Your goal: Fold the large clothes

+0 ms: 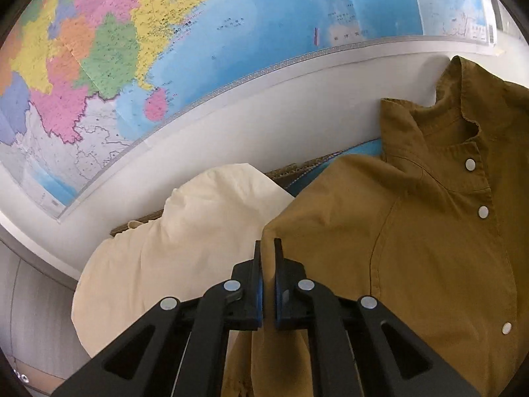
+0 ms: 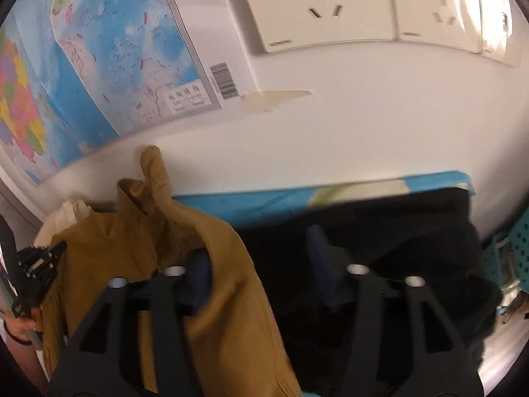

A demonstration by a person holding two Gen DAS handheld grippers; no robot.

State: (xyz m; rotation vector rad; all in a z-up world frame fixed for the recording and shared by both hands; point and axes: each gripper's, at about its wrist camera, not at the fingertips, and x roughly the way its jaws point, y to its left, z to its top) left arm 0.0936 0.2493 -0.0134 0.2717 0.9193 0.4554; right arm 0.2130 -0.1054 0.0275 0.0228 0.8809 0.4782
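While the left claw (image 1: 267,251) pinches the mustard shirt (image 1: 413,264), the right claw (image 2: 261,248) gapes.

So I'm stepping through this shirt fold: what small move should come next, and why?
Probably bring the right tongs in onto the mustard shirt's near edge and close. The left tongs are already shut on a fold of its fabric, while the right ones stand open, one finger against the shirt and nothing pinched. The shirt still lies bunched beside the cream garment and the dark one.
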